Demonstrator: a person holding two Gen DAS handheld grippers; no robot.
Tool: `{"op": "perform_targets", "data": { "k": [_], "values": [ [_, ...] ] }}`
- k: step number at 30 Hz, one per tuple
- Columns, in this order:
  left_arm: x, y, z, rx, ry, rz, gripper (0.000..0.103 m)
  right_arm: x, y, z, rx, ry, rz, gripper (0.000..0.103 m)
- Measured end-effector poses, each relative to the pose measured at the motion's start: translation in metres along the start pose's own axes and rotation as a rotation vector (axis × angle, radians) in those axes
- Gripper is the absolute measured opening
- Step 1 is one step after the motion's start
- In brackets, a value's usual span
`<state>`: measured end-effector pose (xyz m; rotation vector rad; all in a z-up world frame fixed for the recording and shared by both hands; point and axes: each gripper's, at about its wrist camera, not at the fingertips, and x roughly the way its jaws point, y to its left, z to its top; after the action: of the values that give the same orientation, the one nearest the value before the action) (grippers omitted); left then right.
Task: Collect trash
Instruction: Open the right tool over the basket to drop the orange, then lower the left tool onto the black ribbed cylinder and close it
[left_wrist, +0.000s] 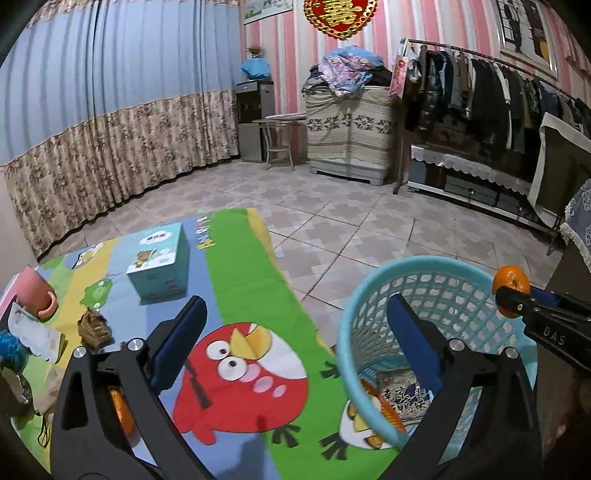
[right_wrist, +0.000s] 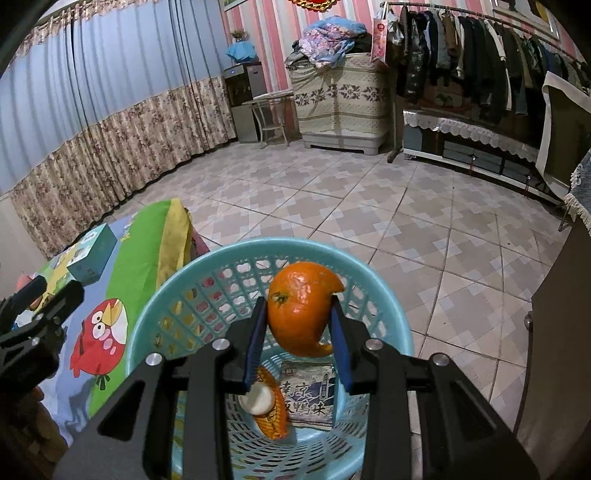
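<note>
Item in hand: my right hand-held gripper (right_wrist: 299, 328) is clamped on a curled piece of orange citrus peel (right_wrist: 300, 307), one blue pad on each flank.
Location: the peel hangs above the open mouth of the round turquoise plastic lattice basket (right_wrist: 173, 280), not touching the rim.
Handling, judged: light, thin and springy; waxy outside, likely damp inside. It may cling to a pad on release, so I would part the fingers fully.
Hold point: across the broad middle, as now; the hooked tip looks weak.
Basket contents: a printed snack wrapper (right_wrist: 312, 393) and an orange packet with a white cap (right_wrist: 264, 402) lie on the bottom.
Left hand-held gripper (left_wrist: 295, 343): spread wide, gripping nothing, above the counter.
Surface: the counter carries a cartoon-bird cloth (left_wrist: 240, 280); the basket stands off its right edge.
Remaining on the counter: a crumpled brown scrap (left_wrist: 94, 326) near the left edge, a teal tissue box (left_wrist: 160, 258) towards the far edge.
Room: tiled floor (right_wrist: 369, 206), curtains, clothes rail.
</note>
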<state>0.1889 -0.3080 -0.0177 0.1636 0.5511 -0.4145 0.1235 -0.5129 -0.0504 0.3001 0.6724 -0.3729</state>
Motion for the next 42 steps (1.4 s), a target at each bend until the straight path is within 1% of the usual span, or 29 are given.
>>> {"op": "perform_targets", "data": {
  "k": [3, 5, 6, 7, 13, 15, 18, 20, 26, 29, 33, 35, 39, 42],
  "values": [
    [-0.002, 0.008, -0.002, -0.014, -0.006, 0.005, 0.097, 0.003, 0.006, 0.000, -0.006, 0.003, 0.003, 0.037],
    [-0.004, 0.010, -0.002, -0.015, -0.009, 0.009, 0.097, 0.003, 0.008, 0.000, 0.005, -0.004, 0.007, 0.049],
    [-0.004, 0.012, -0.002, -0.014, -0.011, 0.012, 0.097, 0.002, 0.007, 0.001, 0.007, -0.009, 0.003, 0.064],
    [-0.006, 0.014, -0.002, -0.013, -0.014, 0.015, 0.097, 0.001, 0.007, 0.001, 0.008, -0.017, -0.005, 0.073],
    [-0.017, 0.032, -0.004, -0.034, -0.024, 0.026, 0.097, -0.005, 0.006, 0.001, 0.012, -0.027, -0.052, 0.080],
    [-0.021, 0.042, -0.007, -0.041, -0.023, 0.035, 0.097, -0.008, 0.008, 0.002, 0.007, -0.036, -0.055, 0.080],
    [-0.031, 0.056, -0.011, -0.052, -0.026, 0.056, 0.097, -0.013, 0.014, 0.001, -0.003, -0.053, -0.058, 0.087],
    [-0.039, 0.067, -0.013, -0.068, -0.029, 0.064, 0.097, -0.017, 0.020, 0.000, -0.017, -0.061, -0.055, 0.087],
    [-0.062, 0.105, -0.026, -0.090, -0.034, 0.121, 0.098, -0.033, 0.057, -0.006, -0.067, -0.098, 0.002, 0.087],
    [-0.075, 0.135, -0.039, -0.104, -0.027, 0.171, 0.098, -0.038, 0.082, -0.011, -0.088, -0.108, 0.051, 0.087],
    [-0.087, 0.176, -0.055, -0.130, -0.011, 0.245, 0.098, -0.041, 0.116, -0.018, -0.132, -0.118, 0.089, 0.087],
    [-0.092, 0.198, -0.062, -0.153, 0.000, 0.275, 0.098, -0.041, 0.134, -0.022, -0.144, -0.108, 0.129, 0.087],
    [-0.103, 0.245, -0.080, -0.186, 0.028, 0.355, 0.098, -0.035, 0.161, -0.034, -0.167, -0.073, 0.169, 0.087],
    [-0.109, 0.275, -0.092, -0.219, 0.049, 0.398, 0.098, -0.032, 0.184, -0.044, -0.215, -0.050, 0.188, 0.087]
  ]
}}
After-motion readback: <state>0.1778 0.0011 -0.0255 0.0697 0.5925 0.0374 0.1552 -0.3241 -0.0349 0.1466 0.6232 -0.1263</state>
